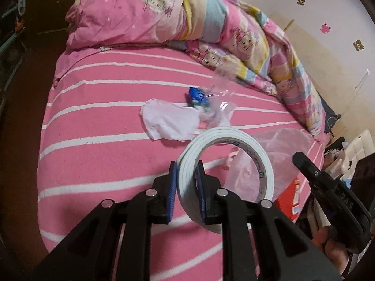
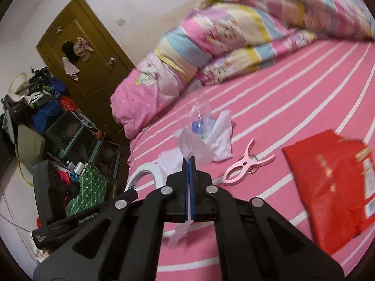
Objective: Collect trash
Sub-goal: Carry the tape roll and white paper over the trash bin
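Note:
My left gripper [image 1: 187,180] is shut on a white roll of tape [image 1: 225,175], held on edge above the pink striped bed [image 1: 105,140]. My right gripper [image 2: 189,161] is shut on a thin translucent plastic bag [image 2: 194,145]; a strip of it hangs below the jaws. In the left wrist view this bag [image 1: 281,149] billows just right of the tape. Further along the bed lies a small trash pile: crumpled white paper [image 1: 168,121], a blue wrapper [image 1: 195,96] and clear plastic film [image 1: 220,91]. The same pile [image 2: 218,138] sits just beyond my right fingertips.
A pink clothes peg [image 2: 246,164] and a red packet [image 2: 332,187] lie on the bed to the right. A bunched pink cartoon quilt [image 1: 187,23] covers the far end. Beside the bed are cluttered boxes and clothes [image 2: 58,128] in front of a brown door [image 2: 89,58].

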